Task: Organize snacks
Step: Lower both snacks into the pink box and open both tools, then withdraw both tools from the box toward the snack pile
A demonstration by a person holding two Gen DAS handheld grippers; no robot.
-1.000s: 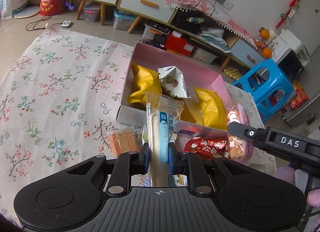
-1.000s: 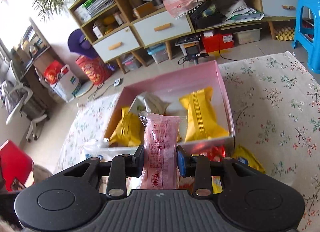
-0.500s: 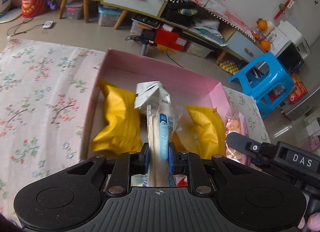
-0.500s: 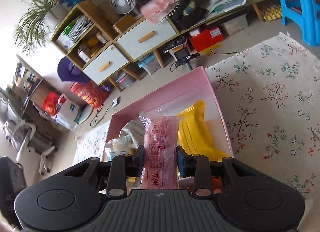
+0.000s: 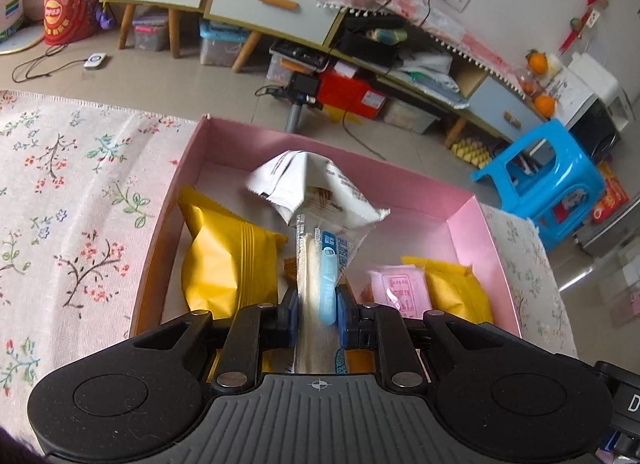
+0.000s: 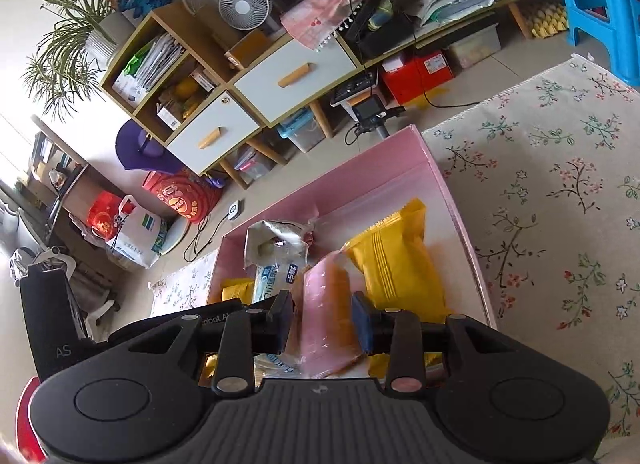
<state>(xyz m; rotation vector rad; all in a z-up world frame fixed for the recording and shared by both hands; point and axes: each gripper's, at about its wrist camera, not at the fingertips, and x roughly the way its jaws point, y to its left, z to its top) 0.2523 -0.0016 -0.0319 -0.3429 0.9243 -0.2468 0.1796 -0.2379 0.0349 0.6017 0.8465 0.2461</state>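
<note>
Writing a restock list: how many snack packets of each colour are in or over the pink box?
Yellow packets: 2
White packet: 1
Pink packet: 1
Clear packet: 1
Total: 5
Orange bit mid-box: too hidden to count.

1. Even, soft daylight fills both views; shadows are faint
2. Brightest at the right wrist view's far left edge, washed out to white
3. Strong fisheye bending curves the furniture; corners vignette dark
4. The pink packet (image 6: 328, 316) looks motion-blurred
</note>
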